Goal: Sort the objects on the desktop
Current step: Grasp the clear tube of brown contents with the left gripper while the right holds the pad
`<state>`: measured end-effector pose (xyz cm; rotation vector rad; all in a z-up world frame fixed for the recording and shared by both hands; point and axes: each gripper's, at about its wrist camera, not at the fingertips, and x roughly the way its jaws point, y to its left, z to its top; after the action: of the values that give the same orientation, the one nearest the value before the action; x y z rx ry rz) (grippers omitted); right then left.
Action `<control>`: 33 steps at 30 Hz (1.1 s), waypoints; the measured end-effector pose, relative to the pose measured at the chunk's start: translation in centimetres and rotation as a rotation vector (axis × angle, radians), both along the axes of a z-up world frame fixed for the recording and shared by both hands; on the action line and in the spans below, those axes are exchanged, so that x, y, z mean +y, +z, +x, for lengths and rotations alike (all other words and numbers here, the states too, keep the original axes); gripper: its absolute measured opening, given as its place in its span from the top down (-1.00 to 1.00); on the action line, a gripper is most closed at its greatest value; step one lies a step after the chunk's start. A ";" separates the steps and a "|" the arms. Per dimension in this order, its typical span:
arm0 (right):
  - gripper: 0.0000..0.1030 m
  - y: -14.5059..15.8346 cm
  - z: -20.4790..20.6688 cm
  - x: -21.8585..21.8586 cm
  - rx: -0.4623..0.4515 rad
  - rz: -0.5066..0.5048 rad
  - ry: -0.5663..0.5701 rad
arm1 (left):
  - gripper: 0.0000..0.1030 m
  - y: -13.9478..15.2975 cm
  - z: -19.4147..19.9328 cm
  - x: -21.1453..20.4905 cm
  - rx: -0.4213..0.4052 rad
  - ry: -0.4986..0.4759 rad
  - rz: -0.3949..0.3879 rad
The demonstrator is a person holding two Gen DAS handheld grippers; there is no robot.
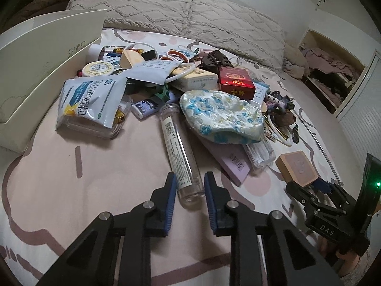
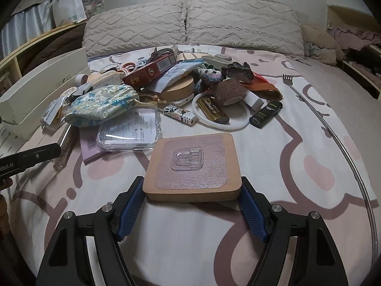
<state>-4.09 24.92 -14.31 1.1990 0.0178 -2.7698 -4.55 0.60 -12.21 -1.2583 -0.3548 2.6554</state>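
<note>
The left gripper (image 1: 190, 186) sits at the near edge of the bed (image 1: 59, 178), its blue pads (image 1: 172, 195) closed in on the bottom end of a clear plastic tube (image 1: 179, 150) with a printed label too small to read; the tube lies on the sheet and runs away toward the heap. Whether the pads actually press on it cannot be told.

The right gripper (image 2: 192, 196) clamps a flat, tan, rounded square block (image 2: 193, 166) by its two side edges. A clear adhesive sheet with a moulded plastic hook at its middle covers the block's top. The left wrist view shows this gripper's housing marked "DAS".

Just beyond the block lie a clear plastic case (image 2: 129, 132) over a lilac booklet (image 2: 89, 145), a patterned lighter (image 2: 179, 115), and a white ring (image 2: 220, 114) around a gold battery (image 2: 212, 112). To the right, a black lighter (image 2: 265, 114) shows green writing that cannot be made out.

At the left of the heap, a blue-flowered fabric pouch (image 1: 221, 116) rests above the tube. Farther back stand a red carton (image 1: 235, 82) with gold Chinese characters and a white sachet (image 1: 92, 100) with blue Chinese print.

Along the bed's left edge stands a cream box (image 1: 40, 71) marked "SHOES". A metal back-scratcher (image 2: 289, 79) lies toward the right edge. Two textured pillows (image 2: 190, 26) line the far edge.
</note>
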 end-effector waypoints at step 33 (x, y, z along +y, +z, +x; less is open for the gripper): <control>-0.50 -0.1 1.8 -0.6 0.002 -0.019 0.010 | 0.51 -1.1 -0.2 2.2 0.009 0.002 -0.201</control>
<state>-2.34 24.32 -14.36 1.1879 -0.0025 -2.7558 -4.77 2.83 -13.31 -1.2996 -0.0894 2.7543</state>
